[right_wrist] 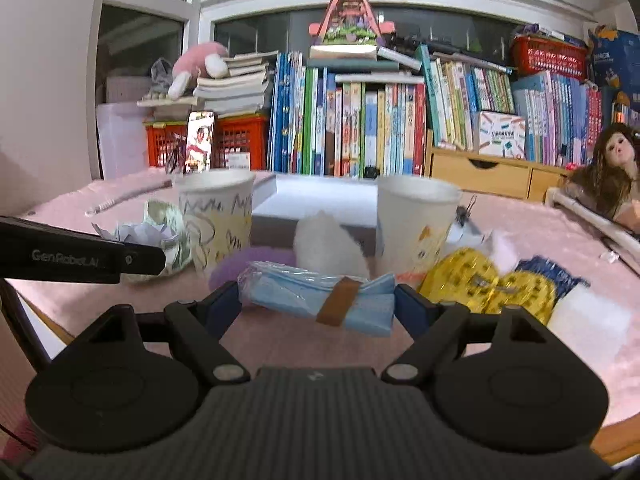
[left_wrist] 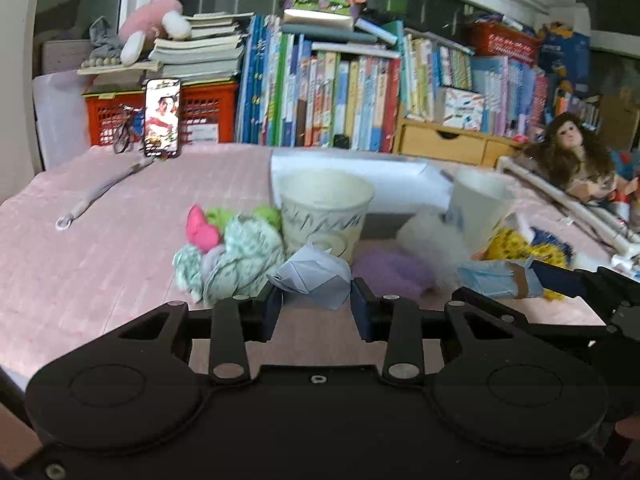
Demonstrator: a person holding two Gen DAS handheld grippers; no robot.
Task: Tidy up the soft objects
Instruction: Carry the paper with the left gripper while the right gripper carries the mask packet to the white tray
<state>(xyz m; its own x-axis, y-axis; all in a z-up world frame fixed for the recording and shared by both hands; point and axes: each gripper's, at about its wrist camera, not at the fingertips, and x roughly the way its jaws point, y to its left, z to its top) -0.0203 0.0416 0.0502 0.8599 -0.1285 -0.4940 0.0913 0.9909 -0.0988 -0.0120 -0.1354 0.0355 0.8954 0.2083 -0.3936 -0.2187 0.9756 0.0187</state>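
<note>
My left gripper (left_wrist: pixel 316 300) is shut on a crumpled pale blue paper ball (left_wrist: pixel 312 276), in front of the left paper cup (left_wrist: pixel 326 208). My right gripper (right_wrist: pixel 318 300) has its fingers on both ends of a rolled blue mask bundle with brown tape (right_wrist: pixel 320 296); it also shows in the left wrist view (left_wrist: pixel 496 278). Behind it lie a white fluffy ball (right_wrist: pixel 330 244), a purple fluffy piece (right_wrist: pixel 256 260) and the right paper cup (right_wrist: pixel 416 216). A green-patterned cloth wad (left_wrist: pixel 236 256) with a pink piece (left_wrist: pixel 200 228) lies left of the left cup.
A yellow patterned cloth (right_wrist: pixel 488 284) and dark blue cloth (right_wrist: pixel 548 276) lie at the right. A white box (right_wrist: pixel 324 204) stands behind the cups. Books (right_wrist: pixel 360 120), red baskets (right_wrist: pixel 240 140), a phone (left_wrist: pixel 162 118) and a doll (right_wrist: pixel 612 168) line the back of the pink table (left_wrist: pixel 100 248).
</note>
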